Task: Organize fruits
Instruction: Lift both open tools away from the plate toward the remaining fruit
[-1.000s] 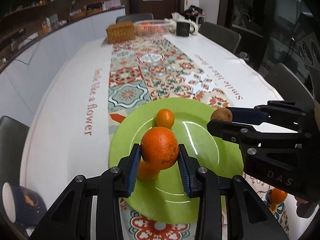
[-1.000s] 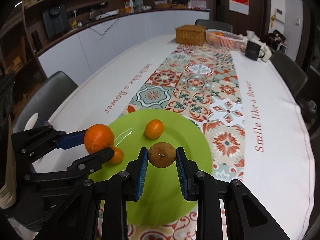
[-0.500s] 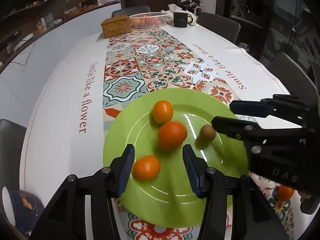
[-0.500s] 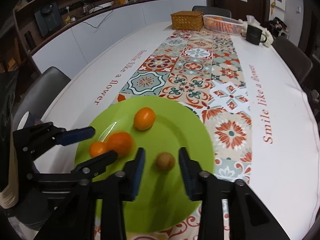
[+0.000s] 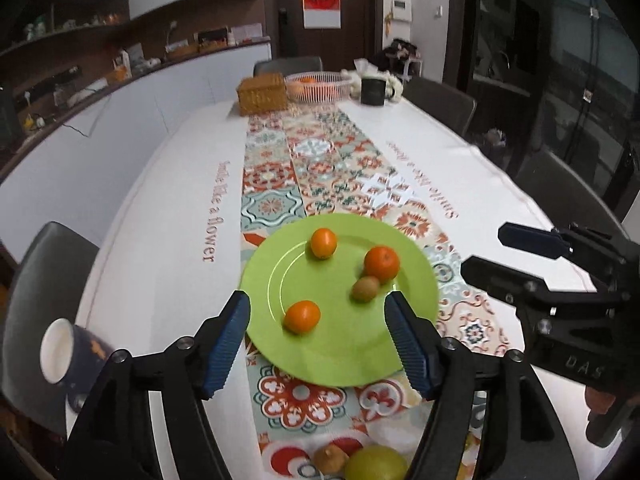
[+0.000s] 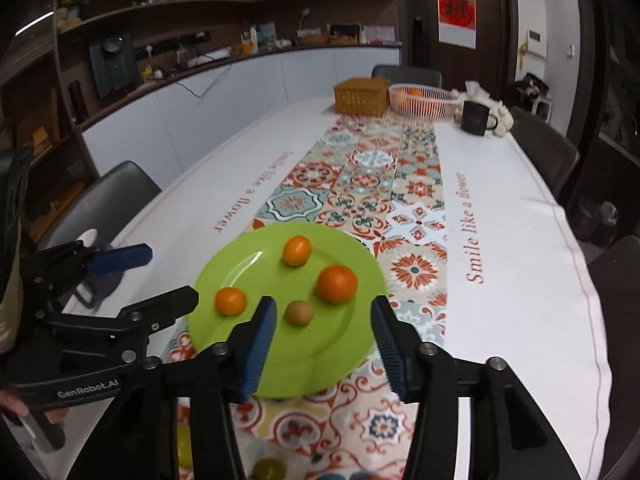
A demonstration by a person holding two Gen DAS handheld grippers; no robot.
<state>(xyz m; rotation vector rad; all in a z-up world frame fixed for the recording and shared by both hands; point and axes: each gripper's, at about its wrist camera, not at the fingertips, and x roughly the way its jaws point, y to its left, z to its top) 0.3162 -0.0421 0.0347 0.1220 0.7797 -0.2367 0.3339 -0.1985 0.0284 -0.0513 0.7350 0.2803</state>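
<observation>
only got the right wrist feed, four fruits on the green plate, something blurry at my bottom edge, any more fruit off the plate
Observer: Yes. The left wrist view shows a brown fruit and a yellow-green fruit on the table runner, on the near side of the plate.
Operator: are those two touching
Observer: They look pressed side by side, though the frame edge cuts both.
Operator: whats that thing behind the left claw
Observer: A dark blue cup with a white inside, on the white cloth left of the plate.
</observation>
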